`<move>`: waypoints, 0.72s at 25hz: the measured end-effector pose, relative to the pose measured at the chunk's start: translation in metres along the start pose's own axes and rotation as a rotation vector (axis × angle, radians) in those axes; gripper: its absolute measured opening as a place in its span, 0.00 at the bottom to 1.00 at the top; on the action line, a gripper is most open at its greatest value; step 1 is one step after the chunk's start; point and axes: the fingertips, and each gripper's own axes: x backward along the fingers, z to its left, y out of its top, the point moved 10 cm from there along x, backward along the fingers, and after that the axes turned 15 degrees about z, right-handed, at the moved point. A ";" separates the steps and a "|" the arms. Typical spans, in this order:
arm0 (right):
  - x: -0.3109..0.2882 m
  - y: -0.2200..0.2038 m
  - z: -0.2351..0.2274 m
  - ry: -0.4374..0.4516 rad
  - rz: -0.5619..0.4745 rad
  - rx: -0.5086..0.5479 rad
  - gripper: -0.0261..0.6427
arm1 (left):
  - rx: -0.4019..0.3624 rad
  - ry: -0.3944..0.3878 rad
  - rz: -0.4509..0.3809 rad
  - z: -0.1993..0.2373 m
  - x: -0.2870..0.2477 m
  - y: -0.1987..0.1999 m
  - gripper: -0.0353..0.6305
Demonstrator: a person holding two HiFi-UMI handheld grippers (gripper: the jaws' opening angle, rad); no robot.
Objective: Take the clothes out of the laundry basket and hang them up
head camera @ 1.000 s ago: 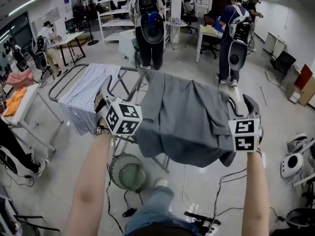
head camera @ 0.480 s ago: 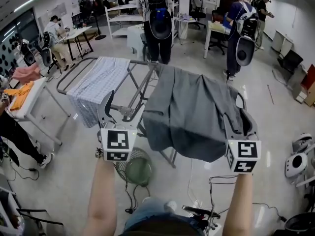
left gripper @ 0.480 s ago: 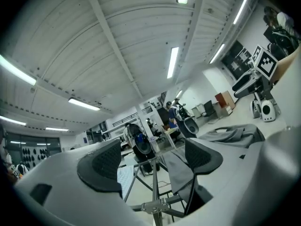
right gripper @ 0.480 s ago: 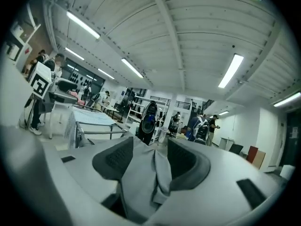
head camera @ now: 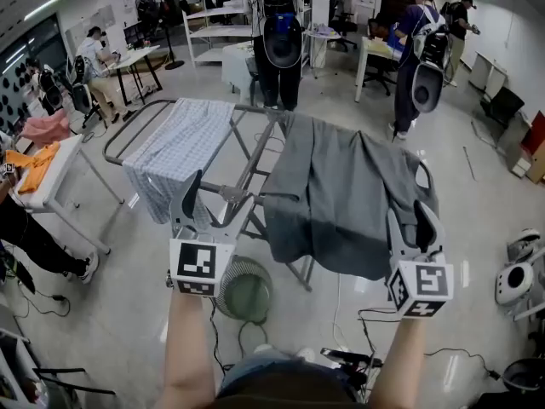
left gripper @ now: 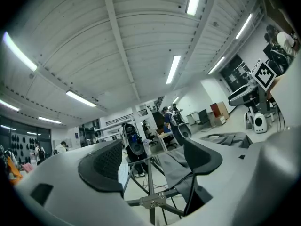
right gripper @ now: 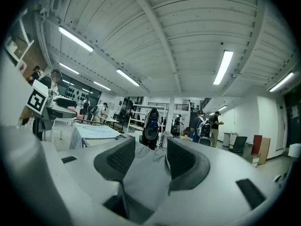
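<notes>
A grey garment (head camera: 341, 186) hangs draped over the right end of a metal drying rack (head camera: 247, 164). A checked cloth (head camera: 174, 147) hangs at the rack's left end. My left gripper (head camera: 217, 203) is open and empty in front of the rack's middle; in the left gripper view (left gripper: 150, 161) the rack's joint (left gripper: 153, 201) shows between the fingers. My right gripper (head camera: 413, 220) is by the garment's lower right edge. Its jaws have just been closing. In the right gripper view (right gripper: 150, 157) the grey garment (right gripper: 146, 173) shows in the gap, and the pads do not press on it.
A round mesh basket (head camera: 245, 290) stands on the floor under the rack. Cables (head camera: 358, 356) lie by my feet. People with backpacks (head camera: 281, 24) stand beyond the rack. A white table (head camera: 51, 186) bears an orange cloth (head camera: 30, 156) at the left. White equipment (head camera: 515, 284) sits on the floor at right.
Both grippers have drawn back toward me from the rack and sunk lower in the head view. The right gripper has come away from the garment's lower corner. The garment stays draped.
</notes>
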 end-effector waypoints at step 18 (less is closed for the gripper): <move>0.009 0.042 0.044 -0.038 -0.032 0.099 0.04 | 0.006 0.064 -0.029 0.059 0.003 -0.012 0.06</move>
